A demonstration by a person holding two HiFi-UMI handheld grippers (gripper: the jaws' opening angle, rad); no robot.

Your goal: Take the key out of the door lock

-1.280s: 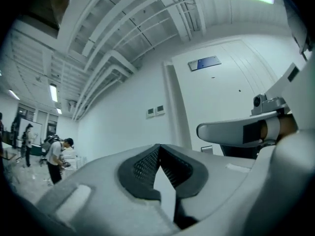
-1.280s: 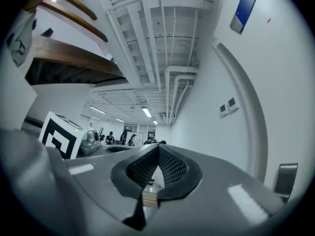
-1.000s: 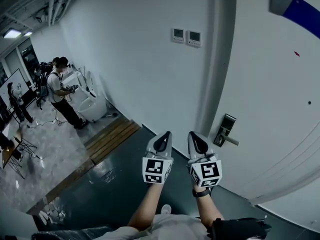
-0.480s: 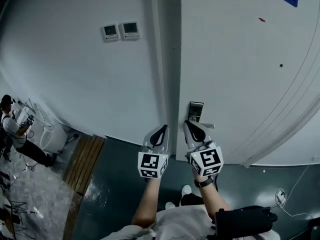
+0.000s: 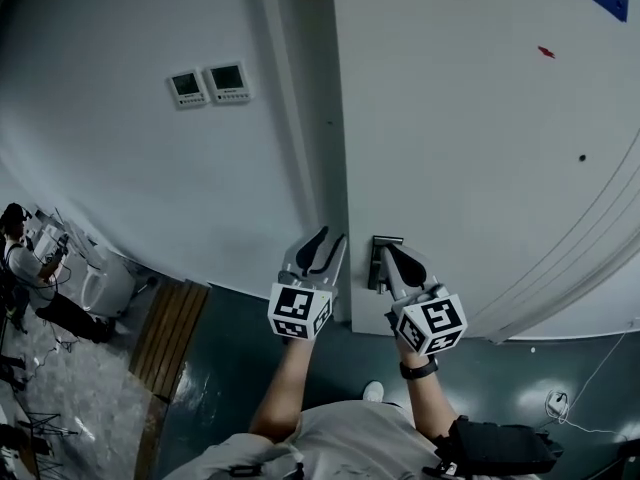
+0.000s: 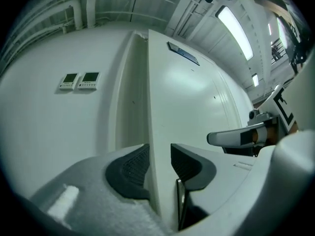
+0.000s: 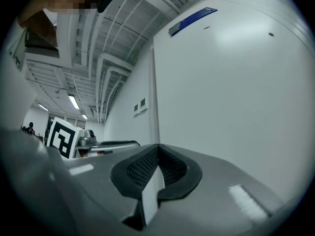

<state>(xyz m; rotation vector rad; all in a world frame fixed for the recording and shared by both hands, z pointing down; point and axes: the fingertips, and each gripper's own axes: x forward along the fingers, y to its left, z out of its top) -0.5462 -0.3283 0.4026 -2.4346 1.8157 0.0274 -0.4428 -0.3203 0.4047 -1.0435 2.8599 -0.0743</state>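
Door [image 5: 480, 118] — blue sign [image 7: 193, 20] top, print illegible; lock plate [image 5: 378, 263] below.

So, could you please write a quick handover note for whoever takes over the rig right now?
Left claw: open, its jaws have just been opening, with nothing between them. It faces the door edge.
Right claw: shut and empty, just in front of the lock in the head view.
Key: cannot be made out in any view; the right claw covers part of the lock.
Done: nothing gripped yet.
Left: find the key at the lock, grip it, and pull it out.
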